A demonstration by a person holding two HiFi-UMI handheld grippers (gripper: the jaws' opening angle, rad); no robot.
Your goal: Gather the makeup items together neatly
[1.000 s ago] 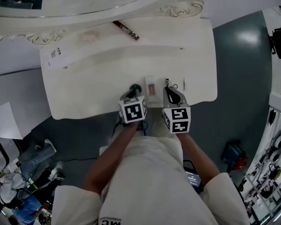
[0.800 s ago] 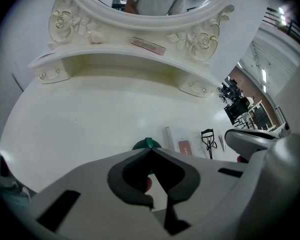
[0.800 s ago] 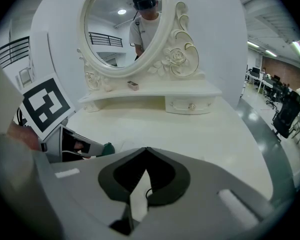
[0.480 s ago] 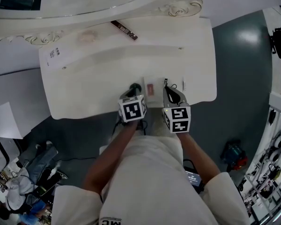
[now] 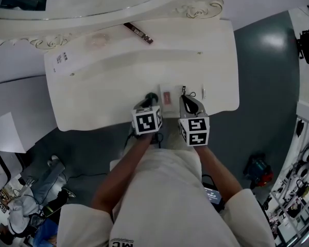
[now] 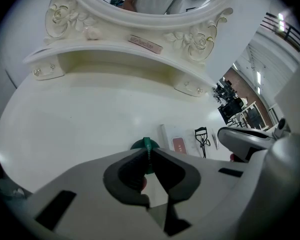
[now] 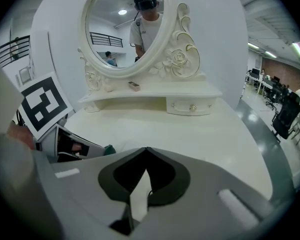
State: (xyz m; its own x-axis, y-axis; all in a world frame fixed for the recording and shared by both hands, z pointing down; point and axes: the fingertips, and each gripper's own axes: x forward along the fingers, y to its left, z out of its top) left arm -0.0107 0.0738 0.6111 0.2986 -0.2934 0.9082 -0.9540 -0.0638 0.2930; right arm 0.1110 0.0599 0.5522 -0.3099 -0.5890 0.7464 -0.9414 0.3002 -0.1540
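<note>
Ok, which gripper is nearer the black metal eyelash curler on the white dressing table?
Right. The right gripper, shut, sits just short of the black eyelash curler; the left gripper, clamping a thin green disc, is beyond the flat white box.

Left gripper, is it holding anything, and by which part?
Yes. The left gripper is shut on a small round dark green item, pinching its thin upright edge between the gripper tips.

Green makeup item (image 6: 146, 146), cream vanity (image 5: 103, 86)
</note>
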